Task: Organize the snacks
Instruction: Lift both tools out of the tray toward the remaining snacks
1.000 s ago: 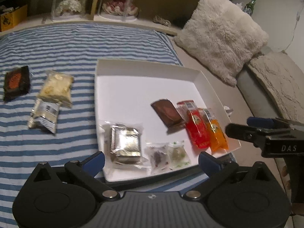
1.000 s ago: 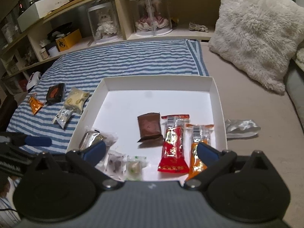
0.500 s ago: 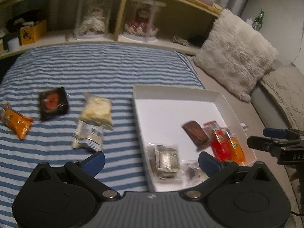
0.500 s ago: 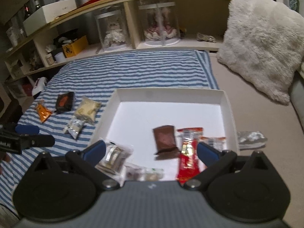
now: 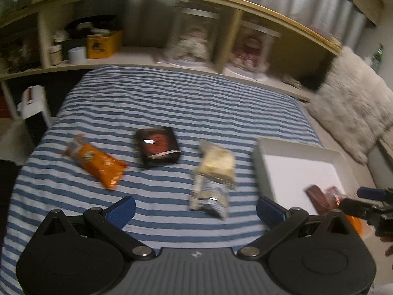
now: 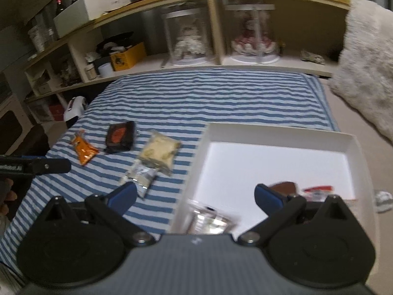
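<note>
On the blue-striped cloth (image 5: 159,103) lie an orange snack bag (image 5: 97,163), a black packet with a red label (image 5: 157,146), a pale cracker pack (image 5: 217,164) and a silver packet (image 5: 208,198). My left gripper (image 5: 195,211) hovers open above the cloth, just short of the silver packet. A white tray (image 6: 277,162) to the right holds a brown packet (image 6: 283,187), a red stick pack (image 6: 316,190) and a clear-wrapped silver snack (image 6: 211,218). Over the tray's near left corner my right gripper (image 6: 194,196) stands open and empty.
A shelf (image 6: 221,64) with doll display cases, a yellow box and jars runs behind the bed. A fluffy cream pillow (image 6: 368,61) leans at the right. A crumpled silver wrapper (image 6: 383,198) lies outside the tray's right wall. The cloth's left edge drops to the floor.
Both views have swung left, away from the tray and toward the loose snacks on the cloth. The orange bag has come fully into the left view. Both grippers stayed open.
</note>
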Demonstrator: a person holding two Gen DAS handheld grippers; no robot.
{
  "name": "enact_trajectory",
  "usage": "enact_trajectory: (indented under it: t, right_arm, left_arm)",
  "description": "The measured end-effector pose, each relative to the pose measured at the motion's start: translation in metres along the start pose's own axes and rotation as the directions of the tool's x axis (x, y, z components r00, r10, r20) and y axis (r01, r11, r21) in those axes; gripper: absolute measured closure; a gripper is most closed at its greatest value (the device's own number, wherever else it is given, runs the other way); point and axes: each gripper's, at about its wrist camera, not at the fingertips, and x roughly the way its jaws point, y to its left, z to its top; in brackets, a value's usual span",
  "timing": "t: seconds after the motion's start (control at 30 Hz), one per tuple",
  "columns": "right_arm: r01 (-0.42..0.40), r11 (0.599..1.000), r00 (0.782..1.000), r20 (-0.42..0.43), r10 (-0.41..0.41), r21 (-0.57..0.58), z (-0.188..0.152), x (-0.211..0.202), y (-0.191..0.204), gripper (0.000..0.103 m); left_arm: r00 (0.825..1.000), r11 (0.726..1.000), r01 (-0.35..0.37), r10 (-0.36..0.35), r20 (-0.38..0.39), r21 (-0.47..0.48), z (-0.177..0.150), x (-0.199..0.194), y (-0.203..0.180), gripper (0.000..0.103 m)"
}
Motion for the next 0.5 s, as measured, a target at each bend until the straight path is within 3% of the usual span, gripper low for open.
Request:
enact_trajectory:
  t: [0.37, 0.5]
  right_arm:
    - [-0.114, 0.993, 0.993, 0.016, 0.114, -0.028, 0.012, 0.062, 0.058, 0.000]
    - [-0.210, 0.976, 0.977, 0.027, 0.211, -0.058, 0.012, 0.083, 0.066, 0.000]
  left_arm:
    - [0.993, 0.986, -0.113, 0.115, 0.012, -0.125, 0.011, 0.019, 0.070, 0.000]
    - [0.990, 0.973, -0.138, 0.142, 0.008, -0.183, 0.018, 0.036, 0.087, 0.000]
